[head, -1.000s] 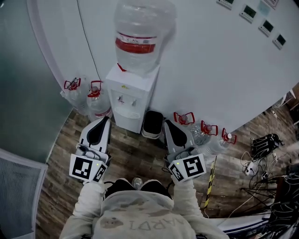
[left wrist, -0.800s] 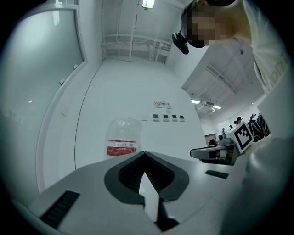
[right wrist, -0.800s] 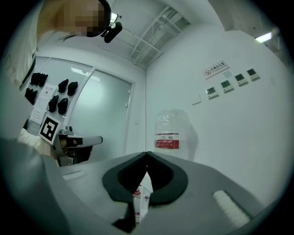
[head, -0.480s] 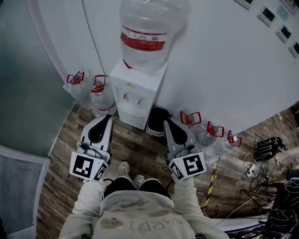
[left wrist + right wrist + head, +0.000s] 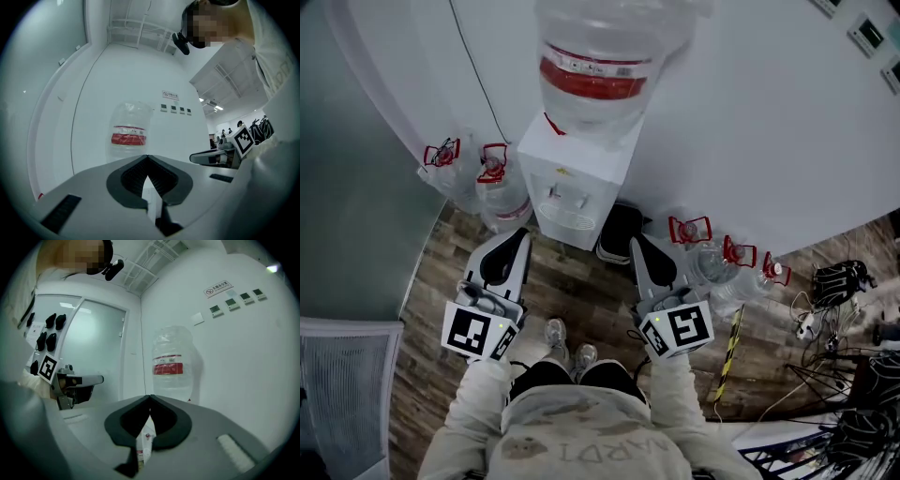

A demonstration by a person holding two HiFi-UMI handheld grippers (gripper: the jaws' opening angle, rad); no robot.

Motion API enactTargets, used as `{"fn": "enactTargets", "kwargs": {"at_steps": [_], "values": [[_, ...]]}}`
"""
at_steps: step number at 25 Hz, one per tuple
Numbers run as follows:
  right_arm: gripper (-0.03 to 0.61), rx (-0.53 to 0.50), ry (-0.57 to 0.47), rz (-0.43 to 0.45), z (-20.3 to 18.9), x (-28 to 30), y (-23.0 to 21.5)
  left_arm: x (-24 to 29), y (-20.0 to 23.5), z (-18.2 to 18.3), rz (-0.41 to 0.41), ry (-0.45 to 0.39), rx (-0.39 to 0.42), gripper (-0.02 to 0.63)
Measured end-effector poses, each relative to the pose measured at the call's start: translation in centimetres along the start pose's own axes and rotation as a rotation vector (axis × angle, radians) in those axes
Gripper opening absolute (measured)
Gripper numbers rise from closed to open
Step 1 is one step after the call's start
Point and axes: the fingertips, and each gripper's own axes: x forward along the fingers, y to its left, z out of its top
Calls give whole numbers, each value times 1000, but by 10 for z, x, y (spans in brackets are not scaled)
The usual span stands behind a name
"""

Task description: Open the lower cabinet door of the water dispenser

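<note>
left gripper: jaws shut tip to tip, nothing between them. its own view shows only a thin slit behind the tips. right gripper: the same, pads meeting, empty. we hold both level, side by side, noses toward the water dispenser, and neither touches it. we judge this an approach posture. there is nothing to grip yet, so the jaws are closed, and both tools aim at the front so either can take the door.

lower cabinet door: on the dispenser's front, below the taps and drip tray, facing us. from the head view it is steeply foreshortened, a narrow white strip. we cannot make out a handle, nor which edge is hinged. the left gripper's tips sit near the lower front, apart from it. the right gripper points past the dispenser's right side toward a black bin standing just beside it.

outward: large water bottle seated on top. spare bottles with red handles stand at the wall to the left, and more stand beyond the bin. wood floor lies between us and the dispenser. door not yet opened, by our reading.
</note>
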Motion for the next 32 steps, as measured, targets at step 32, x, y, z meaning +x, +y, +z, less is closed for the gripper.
{"fn": "enactTargets", "kwargs": {"at_steps": [32], "values": [[46,144,228,-79,-239,75,-36,69,42,-195,-160,118,-52,3]]}}
